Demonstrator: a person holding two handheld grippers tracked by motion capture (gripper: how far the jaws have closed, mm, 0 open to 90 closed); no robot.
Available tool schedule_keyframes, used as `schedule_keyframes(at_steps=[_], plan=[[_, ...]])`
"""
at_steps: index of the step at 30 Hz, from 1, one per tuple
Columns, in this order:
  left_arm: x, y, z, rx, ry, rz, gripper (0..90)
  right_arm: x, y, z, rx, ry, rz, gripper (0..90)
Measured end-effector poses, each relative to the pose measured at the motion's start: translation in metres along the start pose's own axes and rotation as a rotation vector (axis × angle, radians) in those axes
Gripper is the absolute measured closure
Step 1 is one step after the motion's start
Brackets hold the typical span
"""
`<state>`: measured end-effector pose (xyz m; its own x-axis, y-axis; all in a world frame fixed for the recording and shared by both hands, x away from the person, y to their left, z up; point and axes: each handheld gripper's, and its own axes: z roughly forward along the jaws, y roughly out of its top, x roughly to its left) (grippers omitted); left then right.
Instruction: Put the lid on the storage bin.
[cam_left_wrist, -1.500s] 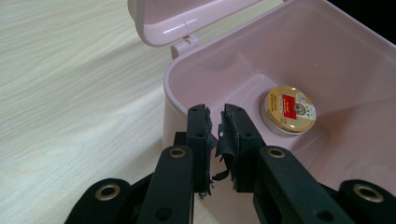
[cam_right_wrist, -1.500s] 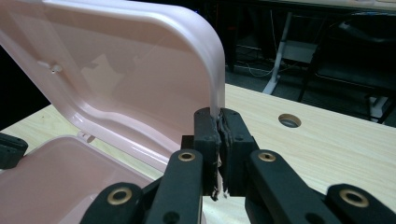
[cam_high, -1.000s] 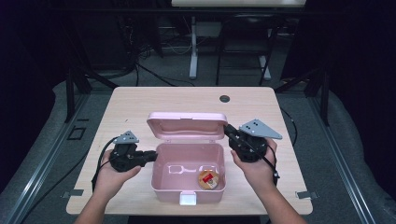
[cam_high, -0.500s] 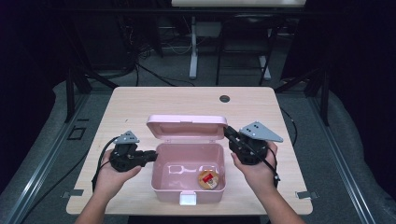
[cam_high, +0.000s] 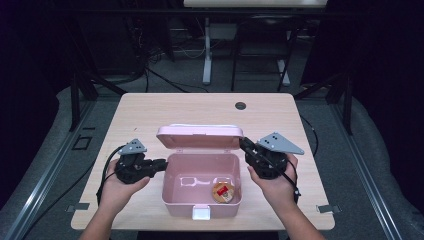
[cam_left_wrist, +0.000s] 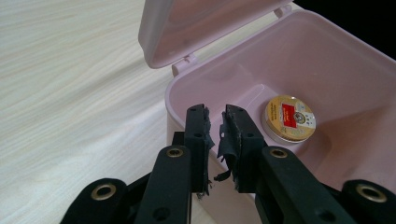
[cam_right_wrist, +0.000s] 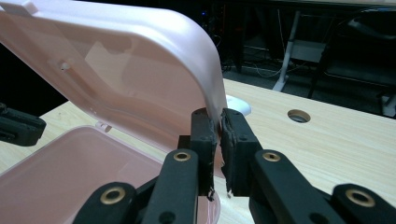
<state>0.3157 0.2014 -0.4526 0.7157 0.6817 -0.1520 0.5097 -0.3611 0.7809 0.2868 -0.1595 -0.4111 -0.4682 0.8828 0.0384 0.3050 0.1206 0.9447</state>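
On the near half of the wooden table (cam_high: 150, 115), a pink plastic box (cam_high: 200, 197) is sitting open, its lid (cam_high: 200, 137) standing tilted up at the back. The right gripper (cam_right_wrist: 217, 128) is pinching the lid's right edge, jaws nearly closed on the thin rim. The left gripper (cam_left_wrist: 215, 128) is bracing the box's left wall, jaws almost together with the wall's rim between them. A small round gold tin (cam_high: 223, 192) with a red label is lying inside, at the box's front right.

Judgement: the lid is being swung on its hinge, probably downward to close, so the right hand should be following the hinge arc, not pulling, while the left is keeping the box from sliding.

Hard to make out: the hinge, the tin's label wording, and whether the left pads are truly pressing.
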Motion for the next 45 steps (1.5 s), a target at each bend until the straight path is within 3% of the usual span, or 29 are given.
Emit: schedule_keyframes(at_steps=[15,27,45], plan=[[-0.007,0.006,-0.014,-0.032,0.010,0.011,80.1,0.002,-0.004,-0.005,0.000,0.016,0.006,81.4],[-0.011,0.011,-0.030,-0.086,0.042,0.022,79.4,0.003,-0.009,-0.010,0.001,0.032,0.018,80.1],[-0.024,0.017,-0.042,-0.126,0.074,0.061,78.3,0.007,-0.018,-0.017,0.006,0.045,0.012,78.7]])
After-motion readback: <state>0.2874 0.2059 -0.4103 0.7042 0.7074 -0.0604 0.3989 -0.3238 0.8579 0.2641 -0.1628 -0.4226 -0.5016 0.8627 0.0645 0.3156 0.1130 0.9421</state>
